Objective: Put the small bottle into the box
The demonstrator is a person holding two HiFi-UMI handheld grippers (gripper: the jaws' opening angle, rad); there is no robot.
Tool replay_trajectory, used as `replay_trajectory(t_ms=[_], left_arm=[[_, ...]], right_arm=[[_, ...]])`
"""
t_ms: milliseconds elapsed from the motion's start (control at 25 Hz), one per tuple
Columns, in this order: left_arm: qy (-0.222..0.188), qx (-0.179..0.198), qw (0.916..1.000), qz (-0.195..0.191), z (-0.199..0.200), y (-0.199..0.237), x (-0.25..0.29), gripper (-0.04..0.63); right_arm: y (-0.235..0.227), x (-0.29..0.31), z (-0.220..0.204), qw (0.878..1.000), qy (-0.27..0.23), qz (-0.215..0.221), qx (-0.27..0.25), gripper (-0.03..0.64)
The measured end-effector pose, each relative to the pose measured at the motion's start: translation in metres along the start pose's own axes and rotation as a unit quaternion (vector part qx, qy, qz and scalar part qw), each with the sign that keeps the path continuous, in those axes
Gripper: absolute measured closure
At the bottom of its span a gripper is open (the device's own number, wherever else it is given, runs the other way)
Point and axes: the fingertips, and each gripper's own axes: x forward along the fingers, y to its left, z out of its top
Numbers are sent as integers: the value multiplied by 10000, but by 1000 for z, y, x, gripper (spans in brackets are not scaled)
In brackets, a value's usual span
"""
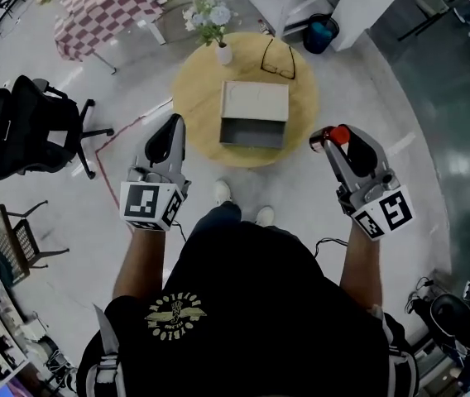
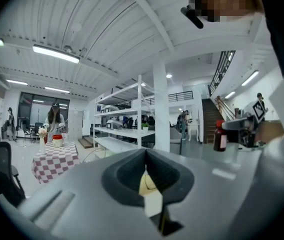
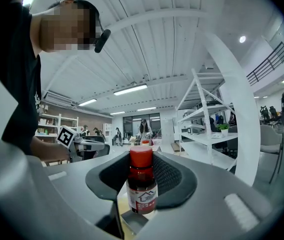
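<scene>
Squarely, the small bottle (image 3: 142,181) sits clamped in the right gripper (image 1: 333,139); the left gripper (image 1: 171,127) is closed, empty.

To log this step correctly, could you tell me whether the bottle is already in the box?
No, the bottle is held in the right tool, apart from the box on the table.

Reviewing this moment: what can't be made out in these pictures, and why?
Small bottle: label print too small and blurred in the right gripper view; in the head view the right gripper covers most of it.
Box: in the left gripper view only a sliver shows between the left gripper's shut jaws.
Glasses: head view, too small for detail.
</scene>
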Motion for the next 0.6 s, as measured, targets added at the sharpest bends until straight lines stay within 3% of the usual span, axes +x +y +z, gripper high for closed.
replay_trajectory(t_ms=[320,600], left_arm=[[190,-4,9981,-588,-25,43,59,595],[321,55,9928,-1151,-51,55,93,595]], right_arm=[[0,75,-30,9992,232,-319,74,466],[-5,101,-58,9960,370,-806,127,466]])
